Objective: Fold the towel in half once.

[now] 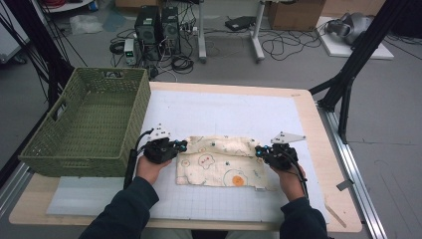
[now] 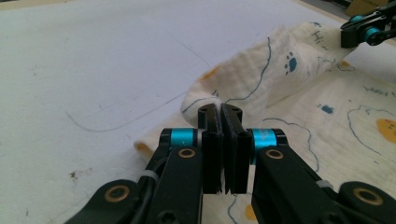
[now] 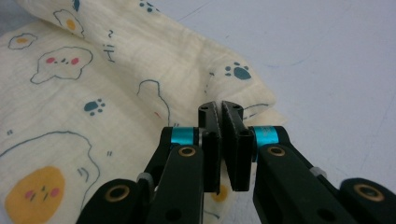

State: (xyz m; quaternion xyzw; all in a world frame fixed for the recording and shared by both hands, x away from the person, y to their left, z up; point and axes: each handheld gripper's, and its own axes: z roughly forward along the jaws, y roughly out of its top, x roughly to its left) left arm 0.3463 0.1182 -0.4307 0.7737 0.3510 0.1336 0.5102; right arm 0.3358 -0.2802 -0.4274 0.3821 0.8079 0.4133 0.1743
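Note:
A cream cloth (image 1: 221,162) printed with fried eggs and paw marks lies folded on the white mat (image 1: 224,109). My left gripper (image 1: 183,145) is at the cloth's upper left corner and my right gripper (image 1: 259,149) at its upper right corner. In the left gripper view the jaws of the left gripper (image 2: 220,111) stand pressed together on a raised fold of the cloth (image 2: 261,79), with the right gripper (image 2: 369,28) far off at the other end. In the right gripper view the right gripper (image 3: 220,108) is shut on the cloth's edge (image 3: 140,60).
A green woven basket (image 1: 74,152) stands on the table's left side, close to my left hand. The wooden table (image 1: 318,149) ends just right of the mat. Computers, cables and black stand legs are on the floor beyond.

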